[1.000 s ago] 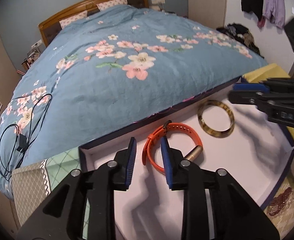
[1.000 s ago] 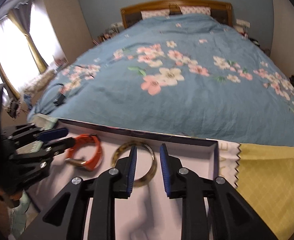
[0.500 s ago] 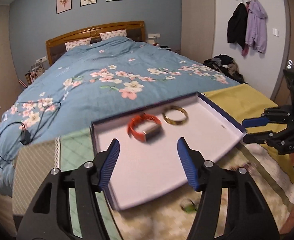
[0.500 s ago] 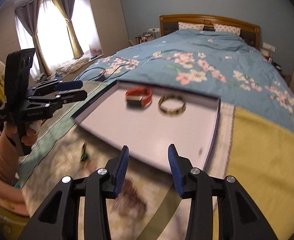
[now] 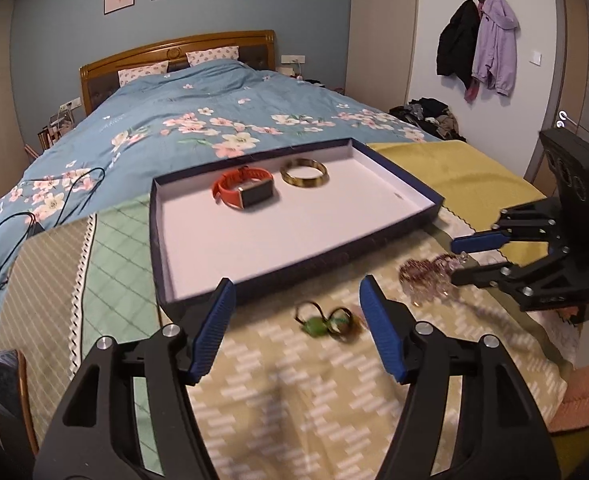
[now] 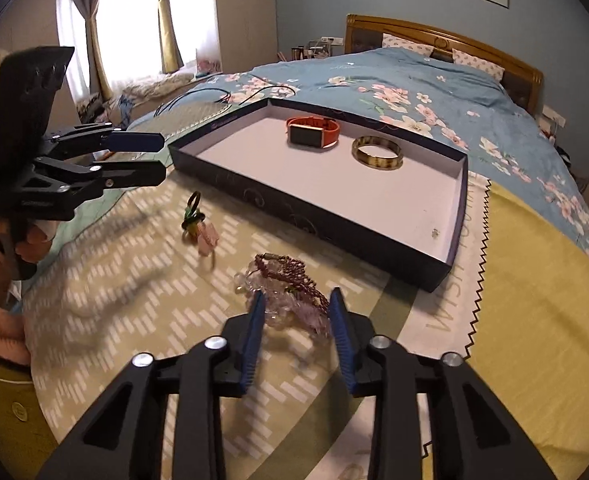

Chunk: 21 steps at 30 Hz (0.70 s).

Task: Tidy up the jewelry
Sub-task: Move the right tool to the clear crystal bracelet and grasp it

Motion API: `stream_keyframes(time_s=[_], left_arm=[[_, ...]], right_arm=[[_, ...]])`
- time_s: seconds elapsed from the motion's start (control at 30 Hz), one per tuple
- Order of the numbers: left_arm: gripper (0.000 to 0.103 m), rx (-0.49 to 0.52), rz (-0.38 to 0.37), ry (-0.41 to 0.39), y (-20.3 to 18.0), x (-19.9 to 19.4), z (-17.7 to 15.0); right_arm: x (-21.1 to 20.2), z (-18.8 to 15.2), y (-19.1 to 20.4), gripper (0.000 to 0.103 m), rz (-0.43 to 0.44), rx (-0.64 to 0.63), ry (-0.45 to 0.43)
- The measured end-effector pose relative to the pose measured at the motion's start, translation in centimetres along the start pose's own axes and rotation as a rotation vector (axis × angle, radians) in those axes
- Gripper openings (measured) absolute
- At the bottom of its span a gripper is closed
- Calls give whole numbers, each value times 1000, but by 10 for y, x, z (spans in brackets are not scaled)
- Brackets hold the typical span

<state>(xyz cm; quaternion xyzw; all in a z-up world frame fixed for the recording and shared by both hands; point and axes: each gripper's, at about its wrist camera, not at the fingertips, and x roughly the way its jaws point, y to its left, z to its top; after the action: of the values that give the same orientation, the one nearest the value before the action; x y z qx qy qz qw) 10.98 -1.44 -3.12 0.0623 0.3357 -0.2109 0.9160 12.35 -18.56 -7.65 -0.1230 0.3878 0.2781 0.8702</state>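
Left gripper [image 5: 296,312] angled down, jaws spread wide, just been opening, nothing clamped between them. Right gripper [image 6: 296,322] angled down, jaws narrow, just been closing; whether the pads press anything can't be told. A hand [image 6: 34,236] in a pink sleeve grips the left gripper's handle.

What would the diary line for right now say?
left gripper: jaws just opened, empty, near green rings | right gripper: jaws just closing around bead bracelets | tray: watch, bangle inside
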Motion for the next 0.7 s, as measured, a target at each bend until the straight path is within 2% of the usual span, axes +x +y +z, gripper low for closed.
stream_keyframes(time_s=[0.03, 0.1, 0.17, 0.57, 0.7], left_arm=[[64, -2, -9, 5, -2, 0, -4], [64, -5, -22, 12, -5, -1, -9], [64, 1, -40, 21, -10, -1, -13], [61, 83, -126, 48, -42, 10, -15], [58, 72, -168, 73, -43, 23, -11]], right_arm=[[0, 0, 1, 18, -4, -6, 0], [-1, -1, 2, 18, -9, -13, -2], [-2, -1, 3, 8, -4, -6, -8], [-29, 12, -2, 8, 127, 116, -117], [-41, 22, 1, 8, 172, 137, -165]])
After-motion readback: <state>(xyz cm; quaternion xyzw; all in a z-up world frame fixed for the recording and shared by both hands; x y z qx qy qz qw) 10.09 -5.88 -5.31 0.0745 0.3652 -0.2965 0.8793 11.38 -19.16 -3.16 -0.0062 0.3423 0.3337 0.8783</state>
